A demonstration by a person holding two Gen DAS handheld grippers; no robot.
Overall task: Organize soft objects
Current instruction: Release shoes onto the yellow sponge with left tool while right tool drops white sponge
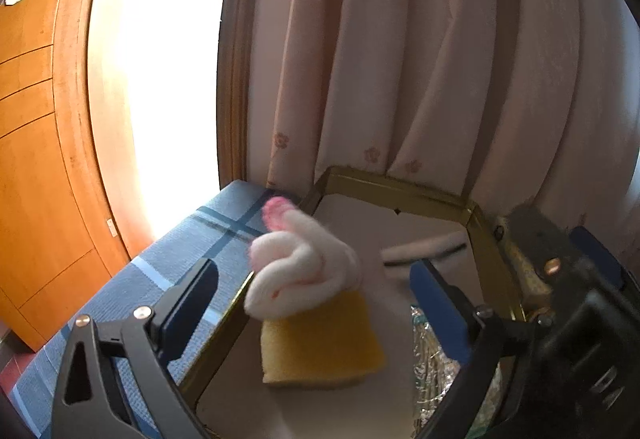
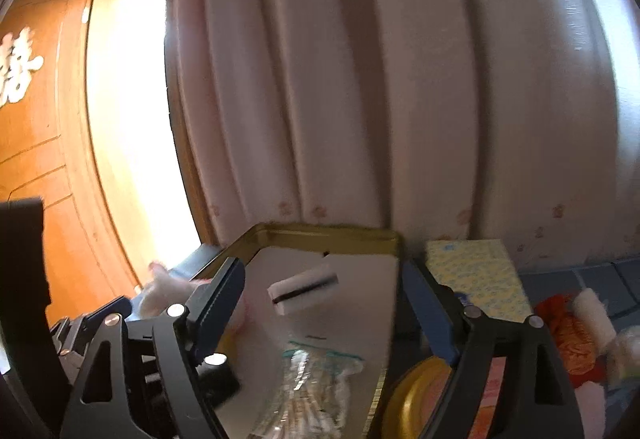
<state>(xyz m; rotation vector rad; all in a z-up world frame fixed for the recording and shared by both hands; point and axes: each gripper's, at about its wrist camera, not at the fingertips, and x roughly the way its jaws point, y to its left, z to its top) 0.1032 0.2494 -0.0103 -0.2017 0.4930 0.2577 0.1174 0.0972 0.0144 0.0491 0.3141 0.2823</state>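
Observation:
A gold-rimmed box (image 1: 400,186) with a white floor sits on a blue checked cloth (image 1: 188,251). In the left wrist view a white and pink plush toy (image 1: 300,265) lies blurred over a yellow sponge (image 1: 320,343) in the box, between the fingers of my open left gripper (image 1: 320,295). A white sponge with a dark stripe (image 2: 304,289) lies in the box (image 2: 332,233) ahead of my open, empty right gripper (image 2: 324,299); it also shows in the left wrist view (image 1: 424,245). A clear crinkly bag (image 2: 312,387) lies at the box's near end.
Pink curtains (image 1: 400,59) hang right behind the box. A wooden door (image 1: 36,159) stands at the left. Right of the box lie a yellow patterned pack (image 2: 476,275), a red-orange cloth (image 2: 568,335), a white roll (image 2: 592,309) and a gold round lid (image 2: 416,395).

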